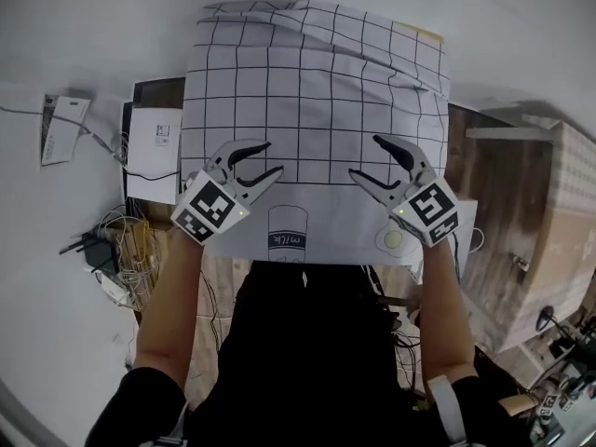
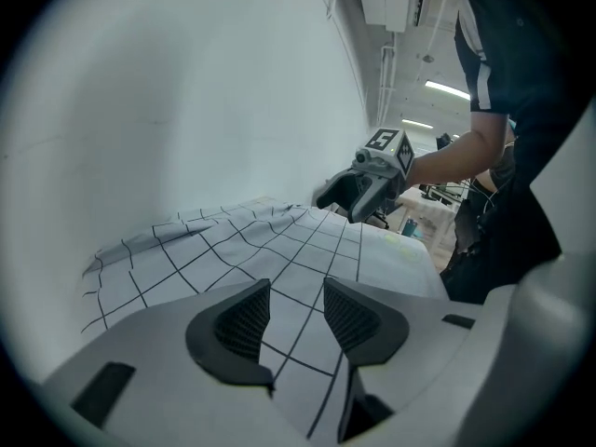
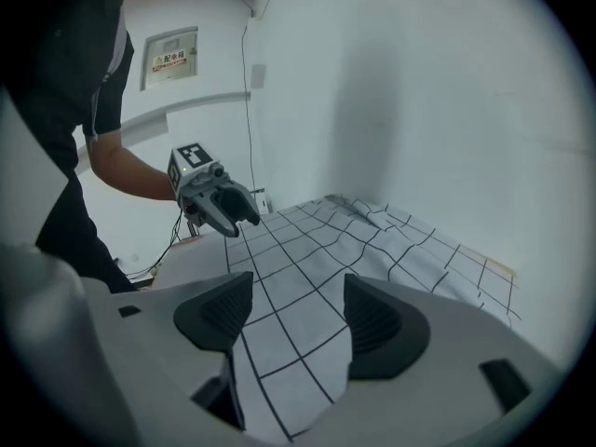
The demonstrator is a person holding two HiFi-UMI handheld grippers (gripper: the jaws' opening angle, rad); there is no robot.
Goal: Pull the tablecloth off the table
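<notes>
Left tongs [image 1: 273, 156], right tongs [image 1: 365, 156], jaws apart

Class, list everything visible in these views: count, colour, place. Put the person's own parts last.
tablecloth: one, white with black grid, draped over the table, rumpled at its far edge.
table: one, dark brown, under the cloth; a bare corner shows far left.
white sheet: one, left of the cloth.
cables: a tangle, dark and pale, on the floor at left.
left gripper: one, grey, open, over the cloth's near left.
right gripper: one, grey, open, over its near right.
forearms: two, bare, behind the grippers.
</notes>
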